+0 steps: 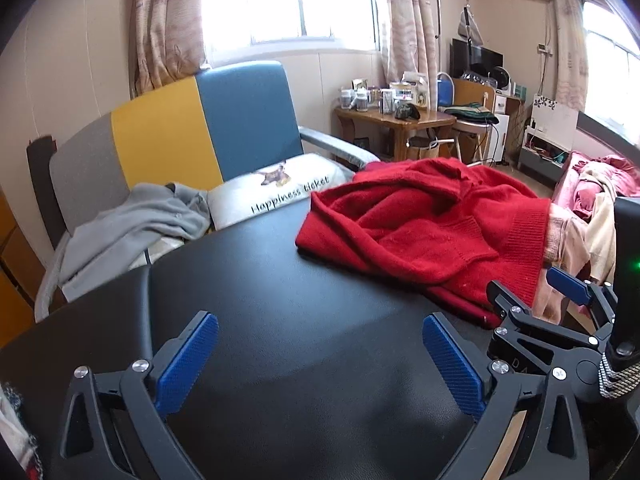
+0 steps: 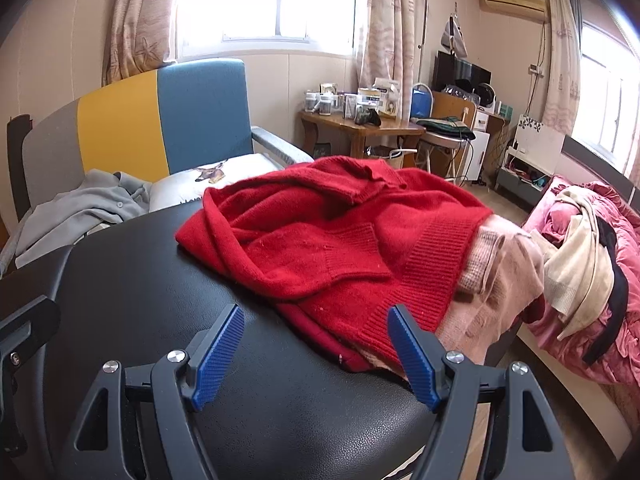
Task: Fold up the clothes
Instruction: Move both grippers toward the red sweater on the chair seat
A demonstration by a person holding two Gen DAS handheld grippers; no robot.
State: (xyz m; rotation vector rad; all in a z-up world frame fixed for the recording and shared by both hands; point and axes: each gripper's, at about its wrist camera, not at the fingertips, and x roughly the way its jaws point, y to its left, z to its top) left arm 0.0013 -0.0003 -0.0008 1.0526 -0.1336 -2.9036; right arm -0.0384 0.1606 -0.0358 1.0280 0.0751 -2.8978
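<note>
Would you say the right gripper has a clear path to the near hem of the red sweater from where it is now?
Probably yes. The right gripper is open over the black table, and the red sweater has its ribbed hem lying just ahead of the fingertips with nothing between. The pink garment sits beneath, so it might get pinched too.

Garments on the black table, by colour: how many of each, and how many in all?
Red: 1, the red sweater, crumpled on top.
Pink: 1, the pink garment, partly under the red one at the table edge.
Total: 2 visible; more could be hidden beneath.
Both the left gripper and the right gripper are open and empty.
</note>
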